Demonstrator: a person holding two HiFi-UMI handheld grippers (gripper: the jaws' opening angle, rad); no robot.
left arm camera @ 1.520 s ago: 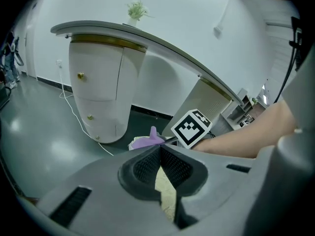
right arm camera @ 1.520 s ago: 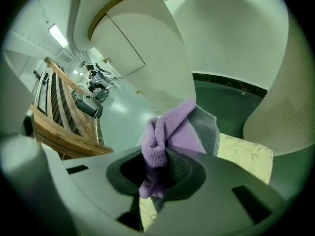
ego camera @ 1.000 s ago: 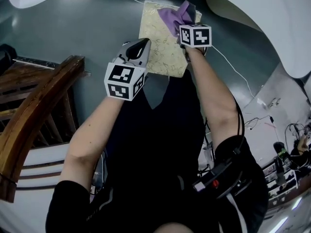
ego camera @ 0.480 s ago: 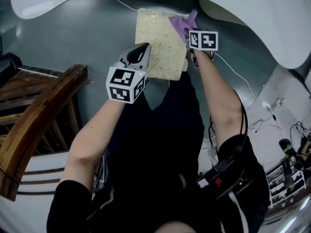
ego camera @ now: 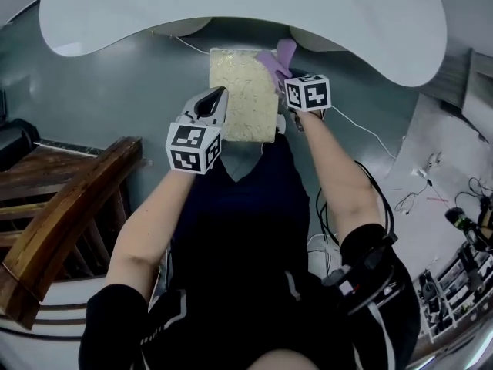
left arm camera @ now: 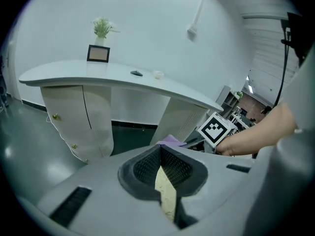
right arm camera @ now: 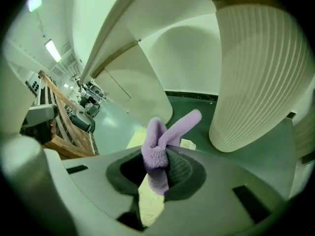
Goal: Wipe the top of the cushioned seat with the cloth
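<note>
The cushioned seat point(ego camera: 243, 95) is a cream-yellow square pad with a fine pattern, low on the grey floor ahead of me. A purple cloth point(ego camera: 277, 58) lies at its far right corner, pinched in my right gripper point(ego camera: 285, 72). In the right gripper view the cloth point(right arm camera: 158, 156) sticks up from between the jaws, with the seat point(right arm camera: 150, 205) showing below. My left gripper point(ego camera: 216, 97) hovers over the seat's near left edge. Its pads point(left arm camera: 147, 168) meet at the tips with nothing between them, and the seat point(left arm camera: 166, 191) shows through the gap beneath.
A white curved counter point(ego camera: 231, 6) overhangs the floor just beyond the seat. A wooden chair frame point(ego camera: 69, 206) stands at the left. Cables point(ego camera: 362, 129) trail over the floor at the right. A ribbed white column point(right arm camera: 256, 68) rises close on the right.
The head view has drawn back, so the seat looks smaller and the counter fills more of the top. The cloth stays at the seat's far right corner; the left gripper keeps its place.
</note>
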